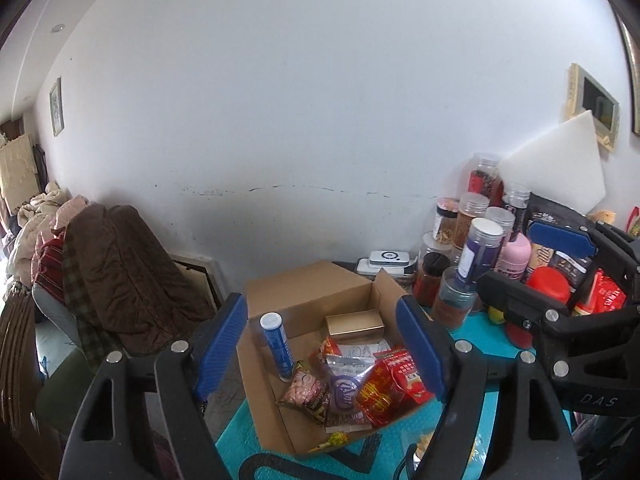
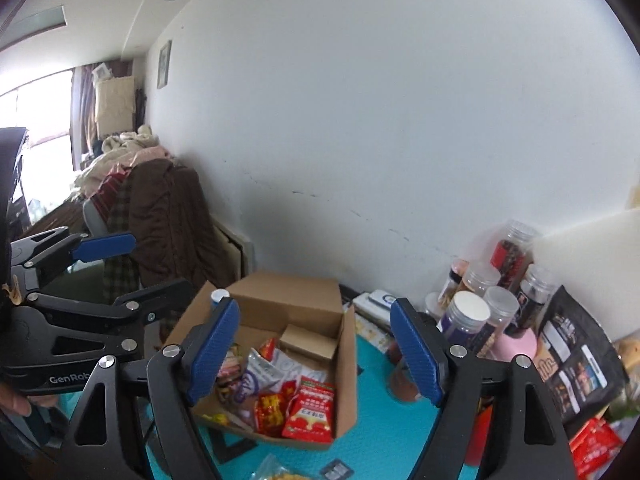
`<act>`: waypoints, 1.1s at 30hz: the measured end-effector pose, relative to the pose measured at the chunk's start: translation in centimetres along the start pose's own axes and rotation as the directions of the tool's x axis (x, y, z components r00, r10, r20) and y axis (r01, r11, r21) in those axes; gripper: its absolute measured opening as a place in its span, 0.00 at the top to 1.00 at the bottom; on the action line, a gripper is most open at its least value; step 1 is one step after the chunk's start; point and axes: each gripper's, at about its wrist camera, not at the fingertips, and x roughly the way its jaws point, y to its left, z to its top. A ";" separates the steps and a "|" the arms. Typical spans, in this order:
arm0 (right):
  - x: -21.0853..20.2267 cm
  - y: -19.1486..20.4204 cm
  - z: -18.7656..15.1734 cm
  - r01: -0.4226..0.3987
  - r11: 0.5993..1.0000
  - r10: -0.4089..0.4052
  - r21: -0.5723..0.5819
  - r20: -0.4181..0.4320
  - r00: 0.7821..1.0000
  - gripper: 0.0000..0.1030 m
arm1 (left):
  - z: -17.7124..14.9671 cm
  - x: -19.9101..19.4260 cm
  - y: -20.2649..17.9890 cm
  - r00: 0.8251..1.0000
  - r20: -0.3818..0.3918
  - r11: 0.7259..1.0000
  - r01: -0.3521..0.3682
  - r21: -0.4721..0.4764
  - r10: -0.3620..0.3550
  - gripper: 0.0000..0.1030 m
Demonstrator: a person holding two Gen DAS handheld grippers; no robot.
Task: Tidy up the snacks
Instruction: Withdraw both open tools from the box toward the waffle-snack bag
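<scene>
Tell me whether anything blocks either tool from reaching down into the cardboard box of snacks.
Nothing visible does. The cardboard box has its flaps open, and both the left tool and right tool are open and empty above it.

Your right gripper's finger (image 2: 214,354) hides the left side of the box (image 2: 344,380), covering most of the blue tube (image 2: 219,295). The yellow packet (image 2: 280,474) on the mat is cut off by the bottom edge. Print on the red packets (image 1: 394,384) is too blurred for you to read.
</scene>
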 end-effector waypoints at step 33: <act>-10.0 3.5 -12.6 0.045 0.997 -0.042 0.055 -0.069 0.997 0.19 | -11.4 -7.3 -3.7 0.985 -0.068 0.987 0.161 0.025 -0.159 0.25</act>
